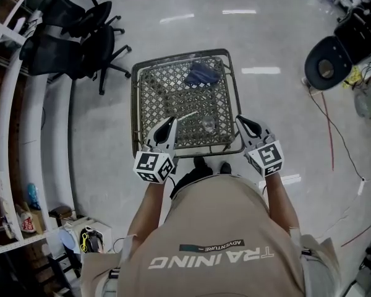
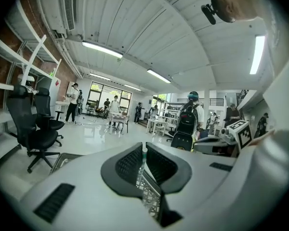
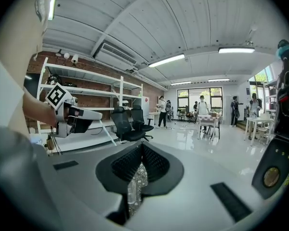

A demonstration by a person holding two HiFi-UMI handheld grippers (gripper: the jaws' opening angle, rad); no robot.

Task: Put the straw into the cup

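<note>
straw [image 1: 187, 116] | clamped between left gripper [image 1: 172, 124] fingers [image 2: 130, 165] | cup [image 1: 208, 126] on mesh table [image 1: 167, 88]

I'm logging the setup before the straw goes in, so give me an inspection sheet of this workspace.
Surface: mesh table on a glossy floor.
Job's things: straw in the left tongs; clear cup standing on the table, no straw in it.
Clutter: blue cloth at the table's far side.
Grippers: left tongs shut on the straw; right tongs shut, empty.
Cables: red cable on the floor, right side.
Surroundings: office chairs, shelves, people beyond.
</note>
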